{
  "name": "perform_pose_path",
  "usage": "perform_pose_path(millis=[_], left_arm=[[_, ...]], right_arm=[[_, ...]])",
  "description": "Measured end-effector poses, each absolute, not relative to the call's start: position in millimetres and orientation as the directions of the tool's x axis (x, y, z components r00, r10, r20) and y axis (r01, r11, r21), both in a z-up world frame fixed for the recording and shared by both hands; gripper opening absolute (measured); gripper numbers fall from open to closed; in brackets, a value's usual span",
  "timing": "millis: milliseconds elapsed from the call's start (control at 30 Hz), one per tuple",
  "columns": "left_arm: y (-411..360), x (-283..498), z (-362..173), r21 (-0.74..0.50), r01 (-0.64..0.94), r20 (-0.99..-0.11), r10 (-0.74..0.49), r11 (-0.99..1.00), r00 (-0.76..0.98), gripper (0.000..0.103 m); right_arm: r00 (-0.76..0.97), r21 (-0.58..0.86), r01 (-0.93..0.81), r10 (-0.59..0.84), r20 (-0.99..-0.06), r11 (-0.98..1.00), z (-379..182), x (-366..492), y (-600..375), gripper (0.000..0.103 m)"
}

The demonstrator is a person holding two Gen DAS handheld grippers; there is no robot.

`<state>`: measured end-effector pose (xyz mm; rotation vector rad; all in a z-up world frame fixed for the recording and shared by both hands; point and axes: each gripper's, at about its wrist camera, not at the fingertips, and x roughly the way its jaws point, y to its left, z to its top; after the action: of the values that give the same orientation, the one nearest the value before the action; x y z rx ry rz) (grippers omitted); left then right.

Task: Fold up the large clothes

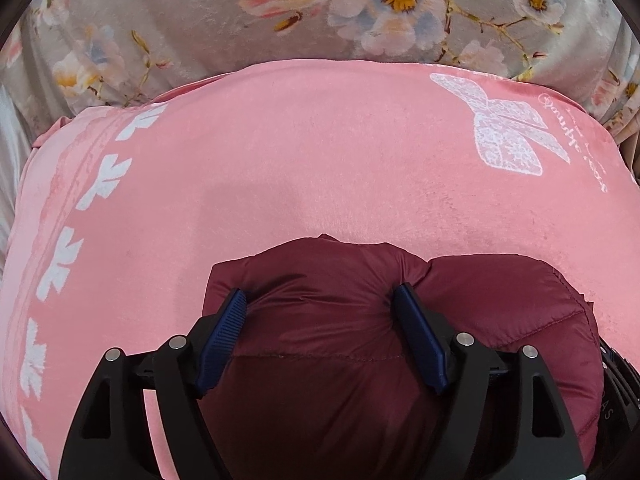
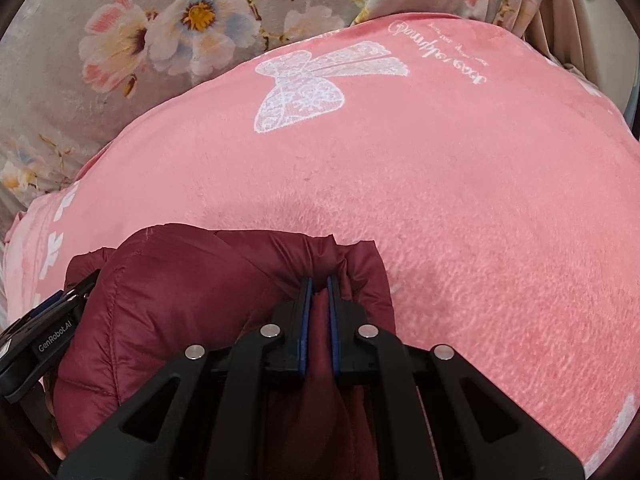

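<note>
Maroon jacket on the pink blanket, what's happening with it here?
A person with tongs in each hand is handling a maroon puffer jacket bunched up on a pink blanket with a white butterfly print. The right tongs are shut on a pinch of the jacket. The left tongs are wide apart around a puffy section, not clamped. A floral cover lies beyond.

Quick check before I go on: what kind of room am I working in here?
Probably a bedroom, on a bed: a pink blanket lies over a floral sheet, with the maroon jacket on top. No walls show.
</note>
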<state>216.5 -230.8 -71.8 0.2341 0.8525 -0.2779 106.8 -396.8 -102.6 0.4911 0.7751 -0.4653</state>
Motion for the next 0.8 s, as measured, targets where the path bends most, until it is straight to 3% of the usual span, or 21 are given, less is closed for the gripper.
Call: perform_pose_path(millis=[800], left_arm=[[-237.8, 212.2, -82.5, 0.165, 0.307, -0.716, -0.101, 0.937, 0.691, 0.077]], right_arm=[[0.622, 0.200, 0.556, -0.245, -0.743, 0.807, -106.8, 111.8, -392.8, 0.006]])
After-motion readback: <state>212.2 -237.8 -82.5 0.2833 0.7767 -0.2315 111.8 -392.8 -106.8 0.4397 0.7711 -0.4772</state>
